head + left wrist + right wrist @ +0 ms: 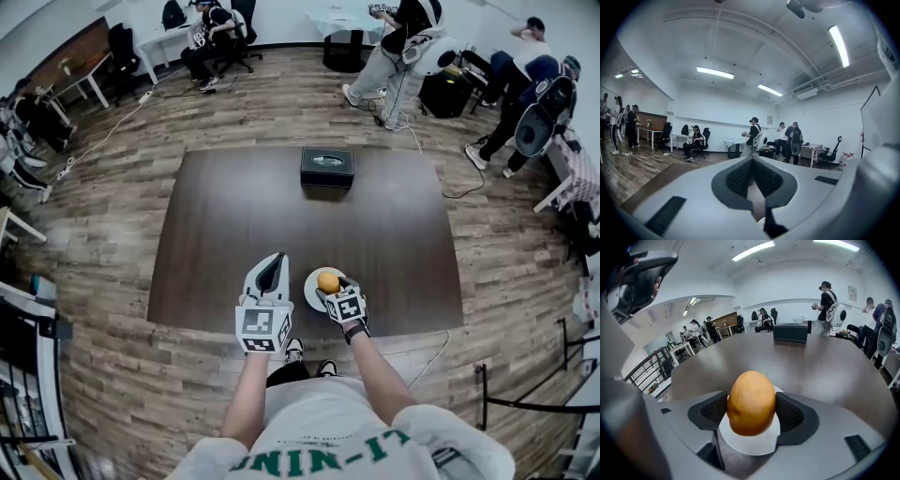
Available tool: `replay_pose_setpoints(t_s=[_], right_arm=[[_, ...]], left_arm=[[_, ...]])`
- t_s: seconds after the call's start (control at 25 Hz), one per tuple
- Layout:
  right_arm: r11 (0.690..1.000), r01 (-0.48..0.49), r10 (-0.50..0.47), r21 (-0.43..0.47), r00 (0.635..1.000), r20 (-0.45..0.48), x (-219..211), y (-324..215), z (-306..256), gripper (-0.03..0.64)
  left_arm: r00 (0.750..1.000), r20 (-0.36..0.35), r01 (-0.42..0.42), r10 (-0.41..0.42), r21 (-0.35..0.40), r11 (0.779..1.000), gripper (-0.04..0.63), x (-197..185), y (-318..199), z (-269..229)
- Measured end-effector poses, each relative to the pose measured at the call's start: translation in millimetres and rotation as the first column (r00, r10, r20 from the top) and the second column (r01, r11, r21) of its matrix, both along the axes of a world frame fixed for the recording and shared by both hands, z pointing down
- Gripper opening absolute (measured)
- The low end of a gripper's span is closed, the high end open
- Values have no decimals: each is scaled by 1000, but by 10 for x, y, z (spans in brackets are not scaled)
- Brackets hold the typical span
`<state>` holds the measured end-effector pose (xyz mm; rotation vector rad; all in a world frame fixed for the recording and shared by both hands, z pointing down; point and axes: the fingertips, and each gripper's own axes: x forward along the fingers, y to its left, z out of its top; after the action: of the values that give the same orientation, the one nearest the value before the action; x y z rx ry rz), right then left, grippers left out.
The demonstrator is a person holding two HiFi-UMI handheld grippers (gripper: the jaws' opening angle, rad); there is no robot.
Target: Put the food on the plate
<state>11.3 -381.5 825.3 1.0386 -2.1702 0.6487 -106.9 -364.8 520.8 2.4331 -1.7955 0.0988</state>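
An orange-brown, egg-shaped piece of food (328,281) (751,401) sits between the pads of my right gripper (331,286) (751,414), which is shut on it from both sides. Right under it lies a small white plate (310,287) (740,445) near the front edge of the dark table (281,216). I cannot tell whether the food touches the plate. My left gripper (274,264) (751,176) hovers just left of the plate, tilted upward toward the room. Its jaws are shut and hold nothing.
A dark tissue box (326,167) (791,332) stands at the table's far edge, in the middle. Several people stand and sit around the room beyond the table, among chairs and desks. A cable (94,145) runs over the wooden floor at the left.
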Motion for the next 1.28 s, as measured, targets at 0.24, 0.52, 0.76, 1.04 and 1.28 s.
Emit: replay_pose_setpoints(t_s=[0.24,0.52,0.76,1.04,1.28], right_arm=[[999,29,-30,-15,998,-50,-24,-19,192,333],[999,21,-23,-29,999,-49,-82,-101,166,348],[999,30,-31,-20,999,-33,-95,-60,91,400],[996,-68,66,54,997,33,162,-160,-196,400],[978,-149,132,148,984,117,444,-365,-749,322]], left_arm=[[999,11,38,-38,38,999,11,-55,26,-6],[998,-2,61,-61,30,998,11,-115,13,15],[999,-6,52,-52,27,998,11,-90,-16,27],[999,-38,34,-35,-18,999,11,-64,-98,163],[998,-53,24,-25,-29,999,11,-12,-206,167]])
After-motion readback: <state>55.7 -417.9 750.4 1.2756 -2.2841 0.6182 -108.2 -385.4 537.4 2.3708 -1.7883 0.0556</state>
